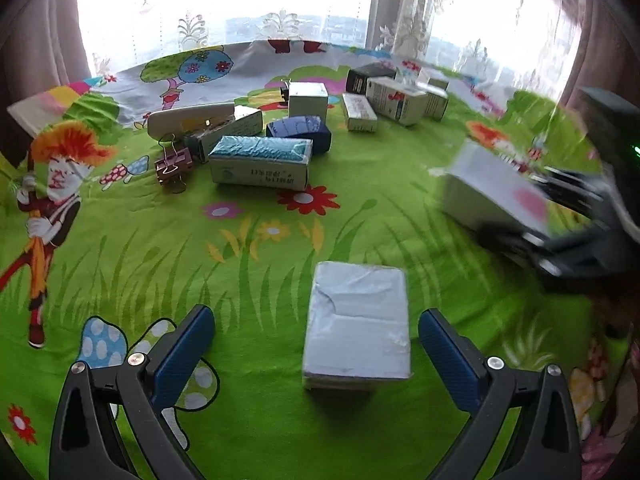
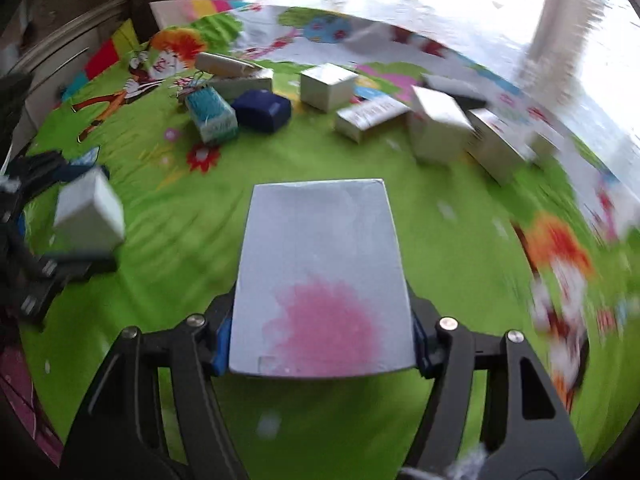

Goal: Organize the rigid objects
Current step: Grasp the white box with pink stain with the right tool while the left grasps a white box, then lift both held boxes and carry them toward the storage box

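Observation:
On the green cartoon cloth (image 1: 248,420) lies a pale blue box (image 1: 358,328) with a wrinkled top. It sits between the fingers of my left gripper (image 1: 317,314), nearer the right finger; the gripper is open and neither pad touches it. My right gripper (image 2: 322,336) is shut on a white box with a pink blotch (image 2: 320,272), its blue pads pressing both long sides, held above the cloth. In the left wrist view that white box (image 1: 496,196) and the right gripper appear blurred at the right edge.
Further back lie a teal-topped box (image 1: 260,164), a navy box (image 1: 298,130), a white stapler (image 1: 188,118), a binder clip (image 1: 172,164), a white cube box (image 1: 308,98) and several cartons (image 1: 394,100). Curtains and a bright window stand behind.

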